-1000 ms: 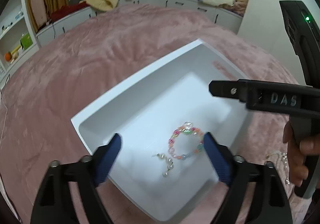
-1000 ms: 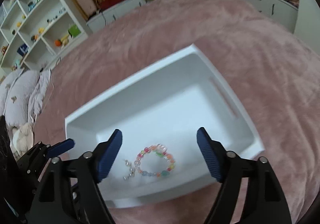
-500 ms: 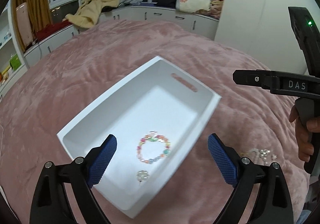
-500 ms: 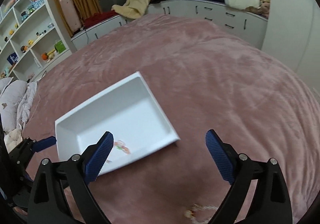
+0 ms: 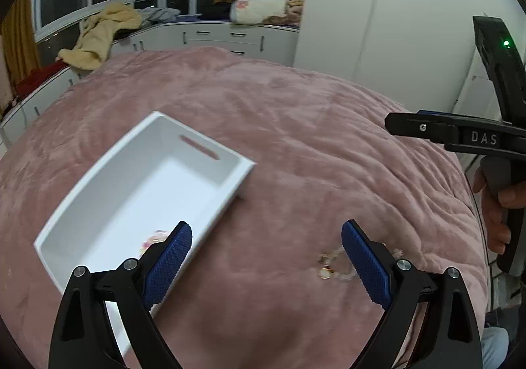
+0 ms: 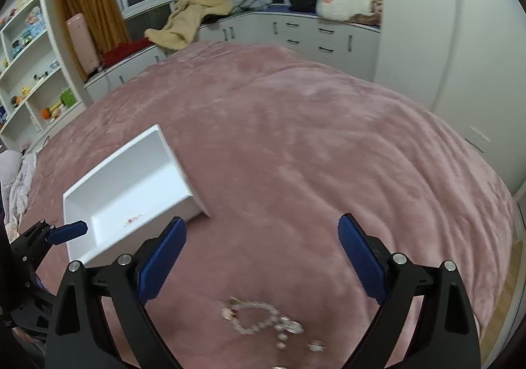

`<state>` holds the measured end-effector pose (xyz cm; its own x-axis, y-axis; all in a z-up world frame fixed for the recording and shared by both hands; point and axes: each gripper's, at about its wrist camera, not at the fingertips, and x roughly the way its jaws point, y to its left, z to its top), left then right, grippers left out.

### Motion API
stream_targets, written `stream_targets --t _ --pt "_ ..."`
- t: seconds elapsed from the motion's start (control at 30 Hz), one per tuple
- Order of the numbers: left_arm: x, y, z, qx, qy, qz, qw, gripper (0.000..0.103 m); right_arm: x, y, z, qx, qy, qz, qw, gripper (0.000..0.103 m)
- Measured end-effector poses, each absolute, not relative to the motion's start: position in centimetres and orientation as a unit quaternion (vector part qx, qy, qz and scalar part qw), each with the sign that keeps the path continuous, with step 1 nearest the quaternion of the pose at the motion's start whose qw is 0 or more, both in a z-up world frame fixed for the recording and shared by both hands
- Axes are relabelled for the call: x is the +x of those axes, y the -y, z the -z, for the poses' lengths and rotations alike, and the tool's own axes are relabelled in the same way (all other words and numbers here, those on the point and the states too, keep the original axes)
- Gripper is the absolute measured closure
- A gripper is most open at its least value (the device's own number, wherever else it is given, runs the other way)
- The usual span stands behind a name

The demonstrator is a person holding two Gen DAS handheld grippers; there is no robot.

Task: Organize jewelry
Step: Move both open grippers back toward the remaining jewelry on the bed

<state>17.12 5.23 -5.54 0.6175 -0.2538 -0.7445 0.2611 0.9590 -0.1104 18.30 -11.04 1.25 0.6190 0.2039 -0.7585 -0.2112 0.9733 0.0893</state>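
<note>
A white tray (image 5: 98, 168) lies on the pink blanket (image 5: 296, 125), with a colourful bead bracelet (image 5: 154, 239) inside, half hidden behind my left finger. My left gripper (image 5: 266, 227) hangs open over bare blanket, right of the tray. A pale beaded jewelry piece (image 5: 330, 267) lies loose beside its right finger. My right gripper (image 6: 262, 222) is open and holds nothing; the pale beaded jewelry (image 6: 259, 319) lies just below its fingers. In the right wrist view the tray (image 6: 82, 201) sits at left with the bracelet (image 6: 133, 220) in it. The right gripper (image 5: 394, 123) shows side-on at right.
A person's hand (image 5: 503, 204) holds the right gripper's handle. White drawer cabinets (image 6: 312, 33) under the windows carry a yellow blanket (image 6: 194, 17). A shelf unit (image 6: 29, 73) stands left, a white wardrobe (image 6: 443, 40) right. The left gripper's blue fingertip (image 6: 70, 227) shows by the tray.
Both grippers have pulled back and to the right, away from above the tray. The tray now sits to their left, and loose jewelry on the blanket has come into view.
</note>
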Motion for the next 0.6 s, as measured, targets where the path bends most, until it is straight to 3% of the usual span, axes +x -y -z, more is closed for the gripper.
stream_targets --t 0.6 --pt "19.1 3.6 11.6 0.013 -0.452 0.199 0.869 0.01 12.3 19.7 1.6 0.005 -0.423 -0.079 0.903 0.011"
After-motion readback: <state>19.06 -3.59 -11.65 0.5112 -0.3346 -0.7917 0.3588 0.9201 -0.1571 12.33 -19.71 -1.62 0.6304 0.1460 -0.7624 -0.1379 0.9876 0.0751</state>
